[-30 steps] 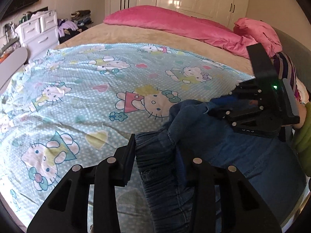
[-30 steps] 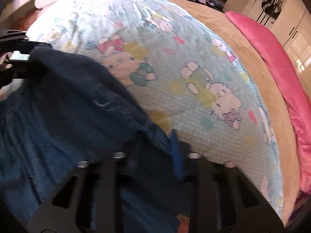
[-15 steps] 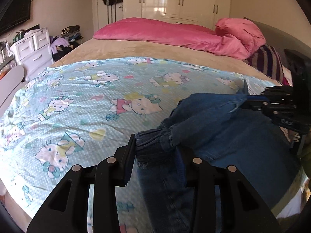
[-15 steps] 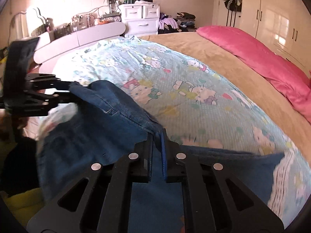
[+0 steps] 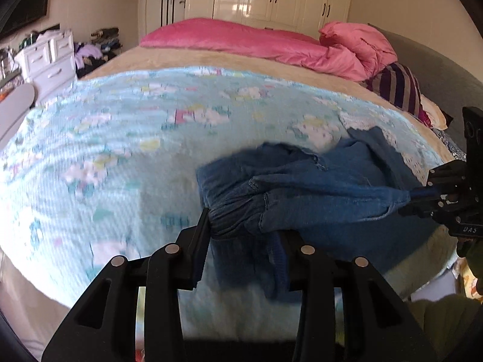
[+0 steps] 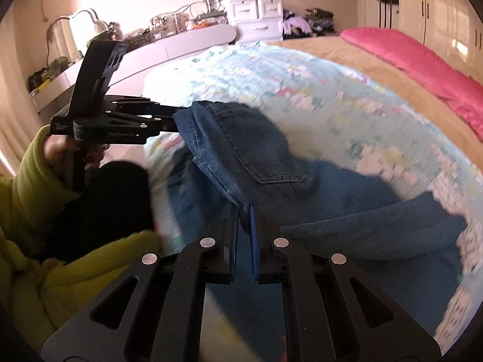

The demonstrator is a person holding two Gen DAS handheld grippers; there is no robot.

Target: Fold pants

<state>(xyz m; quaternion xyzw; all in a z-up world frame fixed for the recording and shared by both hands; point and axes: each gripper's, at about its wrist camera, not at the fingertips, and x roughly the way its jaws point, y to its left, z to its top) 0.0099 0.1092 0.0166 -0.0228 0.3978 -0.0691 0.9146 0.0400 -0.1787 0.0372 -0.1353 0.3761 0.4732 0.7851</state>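
left gripper (image 5: 244, 232): jaws opening slightly, gathered waistband of the pants (image 5: 305, 187) is pinched between them | right gripper (image 6: 244, 211): clamped on the other denim edge | pants: are held stretched between both grippers above the patterned blanket (image 5: 126, 138), probably so that they are laid flat for folding

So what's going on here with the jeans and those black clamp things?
A person in a yellow-green sleeve holds a two-finger gripper in each hand and is folding a pair of blue jeans over a bed covered by a light-blue cartoon-print blanket. The left gripper holds the bunched waistband, its jaws easing open a little; the right gripper is shut on another edge of the denim. The jeans hang stretched between the two, partly lifted off the blanket.
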